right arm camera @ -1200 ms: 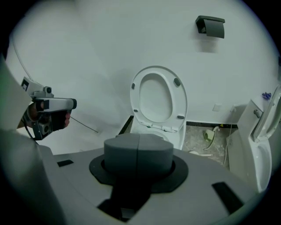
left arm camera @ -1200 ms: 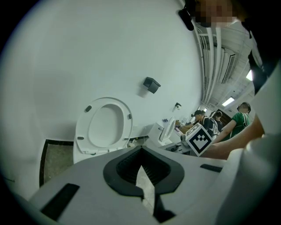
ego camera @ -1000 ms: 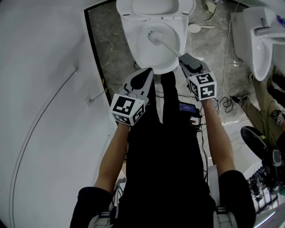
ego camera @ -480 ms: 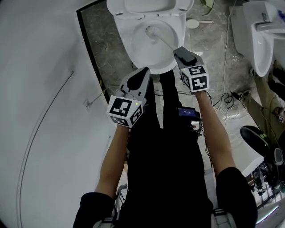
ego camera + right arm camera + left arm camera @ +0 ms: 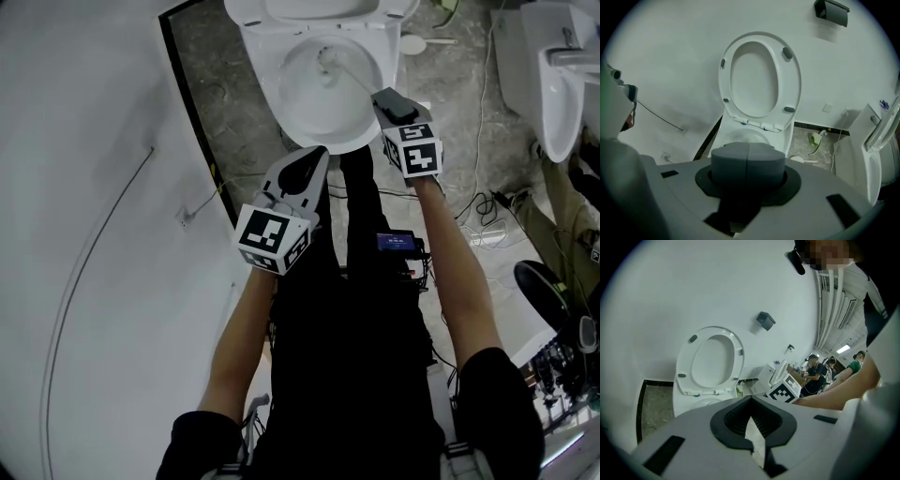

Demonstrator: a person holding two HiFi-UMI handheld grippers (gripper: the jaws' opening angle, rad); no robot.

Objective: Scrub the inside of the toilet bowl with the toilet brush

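Note:
The white toilet bowl [image 5: 298, 124] stands at the top of the head view with its seat raised [image 5: 759, 79]. A white toilet brush has its bristle head [image 5: 326, 62] down inside the bowl near the far side. Its thin handle [image 5: 356, 82] runs back to my right gripper [image 5: 382, 98], which is shut on it at the bowl's near right rim. In the right gripper view the pads [image 5: 736, 164] are pressed together and hide the handle. My left gripper [image 5: 317, 152] hangs shut and holds nothing, just short of the bowl's front rim.
A curved white wall [image 5: 94, 187] lies close on the left. Another white fixture [image 5: 553, 84] stands at the right, with cables [image 5: 478, 206] on the stone floor. A round white holder [image 5: 412, 43] lies beside the toilet. Several people [image 5: 815, 373] stand far behind.
My right gripper has pushed forward toward the bowl's rim, and the brush head has slid toward the far side of the bowl. The left gripper has hardly moved.

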